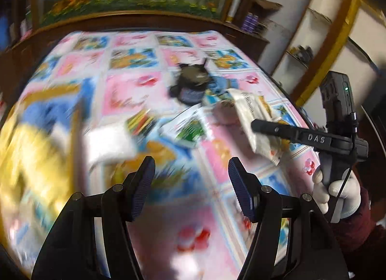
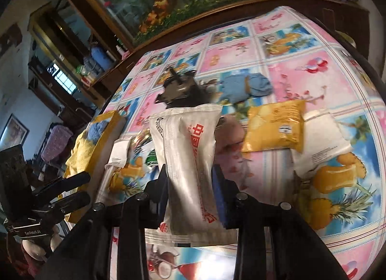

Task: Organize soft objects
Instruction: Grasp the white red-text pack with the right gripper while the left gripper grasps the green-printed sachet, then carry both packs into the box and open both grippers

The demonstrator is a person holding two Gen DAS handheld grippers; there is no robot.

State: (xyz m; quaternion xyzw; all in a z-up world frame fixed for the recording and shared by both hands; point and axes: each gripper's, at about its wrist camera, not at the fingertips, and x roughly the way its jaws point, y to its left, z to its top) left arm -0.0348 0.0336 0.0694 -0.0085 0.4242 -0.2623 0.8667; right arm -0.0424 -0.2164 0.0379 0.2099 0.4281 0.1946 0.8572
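The right hand-held gripper pinches a white soft packet between its pads, lifted off the bench with most of its length sticking out past the fingertips. The left hand-held gripper stands about half open with nothing between its fingers, off to the left of the right one.

Ahead of the right hand-held gripper lie a yellow packet, another white packet, a blue cloth and a dark toy; to its left sits a yellow box with soft things in it.

The slick packet is held only at its lower part, so I judge it could slide or sag out during a quick swing, or knock the yellow packet while passing.
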